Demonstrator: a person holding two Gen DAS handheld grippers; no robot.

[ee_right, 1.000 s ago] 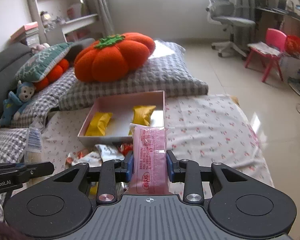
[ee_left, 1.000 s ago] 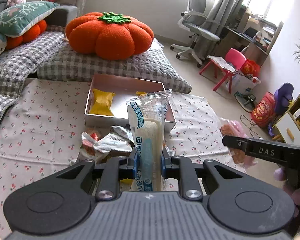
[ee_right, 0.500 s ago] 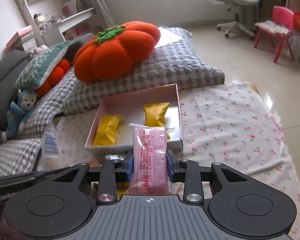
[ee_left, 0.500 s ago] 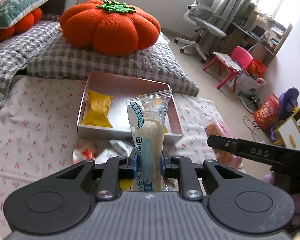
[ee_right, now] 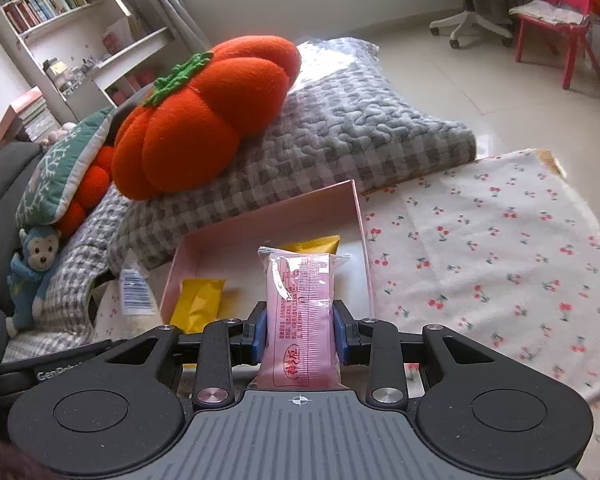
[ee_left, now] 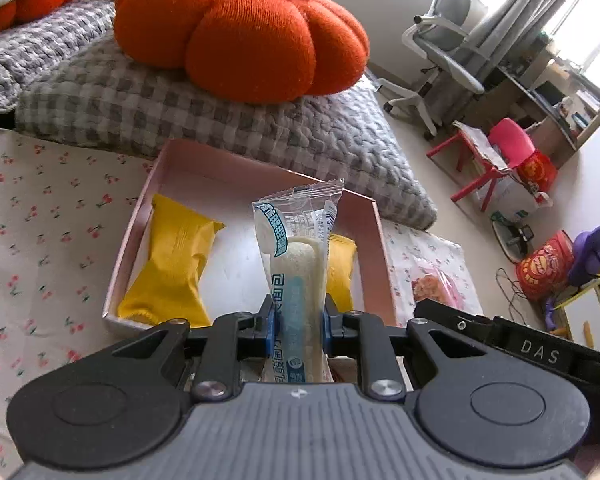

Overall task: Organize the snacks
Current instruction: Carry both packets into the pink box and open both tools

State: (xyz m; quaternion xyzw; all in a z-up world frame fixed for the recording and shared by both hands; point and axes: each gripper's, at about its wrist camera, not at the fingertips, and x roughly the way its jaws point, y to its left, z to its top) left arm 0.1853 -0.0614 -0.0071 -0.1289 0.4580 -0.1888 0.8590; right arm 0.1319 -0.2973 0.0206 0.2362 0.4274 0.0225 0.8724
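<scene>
Pink cardboard makes the shallow box [ee_left: 138, 236] that lies on the cherry-print cloth [ee_left: 40, 240], with its far wall just beside the grey checked cushion [ee_left: 228, 120] where the orange pumpkin pillow [ee_left: 240, 32] sits. Inside the box there are two yellow packets: one [ee_left: 172, 268] lies at the left side, and the other [ee_left: 342, 268] is at the right side, half hidden behind the snack in the left claw. The left claw [ee_left: 296, 322] is closed tight on a clear wrapper with blue print and a white roll inside [ee_left: 298, 268]; the wrapper stands upright between the blue pads, over the near edge of the box. The right claw [ee_right: 300, 332] grips a pink packet [ee_right: 300, 312], also upright, and its top edge shows in front of the inside of the box, near the right yellow packet [ee_right: 312, 245]. In the right view the left yellow packet [ee_right: 198, 300] is also seen, and the white roll snack [ee_right: 134, 296] shows at the left, outside the box. A blue monkey toy [ee_right: 34, 272] leans at the far left beside the grey blanket.
</scene>
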